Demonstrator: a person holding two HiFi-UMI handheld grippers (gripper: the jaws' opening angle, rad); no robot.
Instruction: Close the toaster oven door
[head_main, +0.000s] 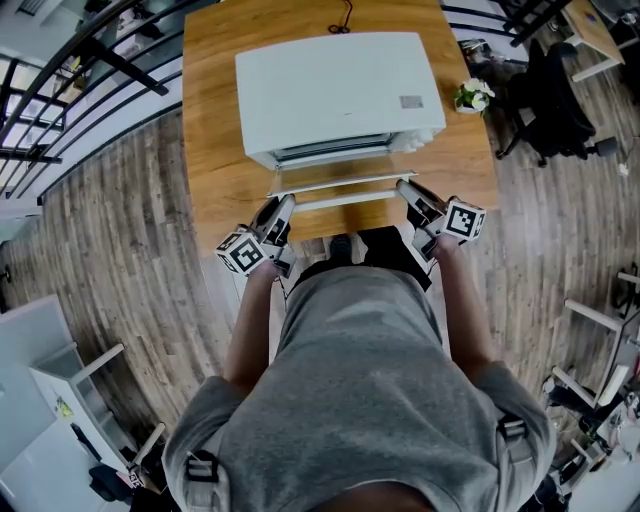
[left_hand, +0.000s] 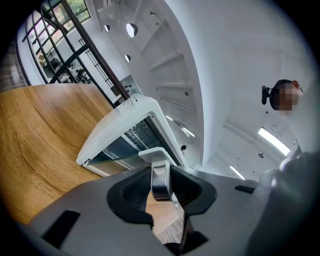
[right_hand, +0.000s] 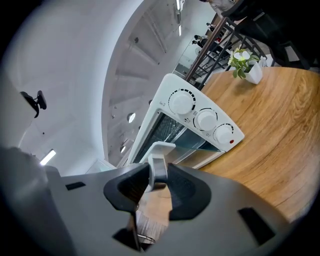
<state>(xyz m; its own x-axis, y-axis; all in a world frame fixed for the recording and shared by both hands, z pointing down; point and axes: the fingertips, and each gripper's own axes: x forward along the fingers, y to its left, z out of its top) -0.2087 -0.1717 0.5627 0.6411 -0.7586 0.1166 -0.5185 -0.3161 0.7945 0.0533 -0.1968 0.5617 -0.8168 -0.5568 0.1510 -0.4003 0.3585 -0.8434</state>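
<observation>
A white toaster oven stands on the wooden table with its glass door hinged partway down toward me. The door's handle bar runs across the door's free edge. My left gripper is shut on the bar's left end and my right gripper on its right end. In the left gripper view the handle sits pinched between the dark pads of the left gripper, the oven beyond. The right gripper view shows the handle clamped in the right gripper, below the three knobs.
A small potted plant stands at the table's right edge, beside the oven. The oven's cord trails off the far edge. A black office chair is to the right, a black railing to the left. I stand close against the table's front edge.
</observation>
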